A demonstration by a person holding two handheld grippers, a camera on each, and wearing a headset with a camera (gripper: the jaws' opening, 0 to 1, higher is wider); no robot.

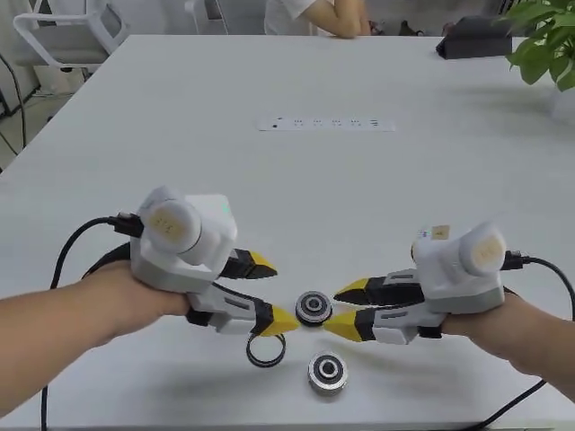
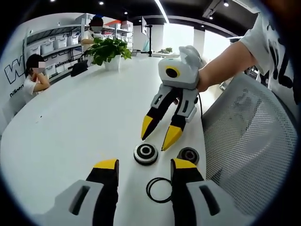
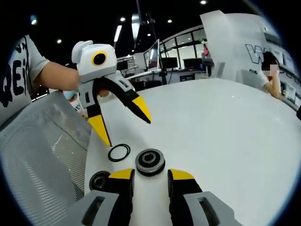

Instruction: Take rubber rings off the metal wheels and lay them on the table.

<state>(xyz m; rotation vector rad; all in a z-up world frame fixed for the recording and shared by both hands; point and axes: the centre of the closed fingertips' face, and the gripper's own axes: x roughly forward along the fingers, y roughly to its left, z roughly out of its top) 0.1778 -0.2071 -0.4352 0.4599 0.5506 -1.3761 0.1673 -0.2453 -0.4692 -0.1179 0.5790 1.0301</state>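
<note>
A small metal wheel (image 1: 313, 306) with a dark outer band lies near the table's front edge, between the two grippers. My left gripper (image 1: 271, 291) is open, its yellow tips just left of the wheel. My right gripper (image 1: 344, 307) is open too, with its tips just right of the wheel. A loose black rubber ring (image 1: 266, 349) lies flat beside a second wheel (image 1: 327, 371) nearer the edge. The left gripper view has the wheel (image 2: 145, 153) just ahead of the open jaws, with the ring (image 2: 160, 189) and the second wheel (image 2: 188, 155). The right gripper view shows the wheel (image 3: 150, 162) close ahead and the ring (image 3: 119, 152).
A white power strip (image 1: 325, 124) lies mid-table. A dark box (image 1: 473, 38) and a green plant (image 1: 544, 40) stand at the far right. A person's arms (image 1: 332, 16) rest at the far end. A mesh chair (image 2: 244, 141) is by the front edge.
</note>
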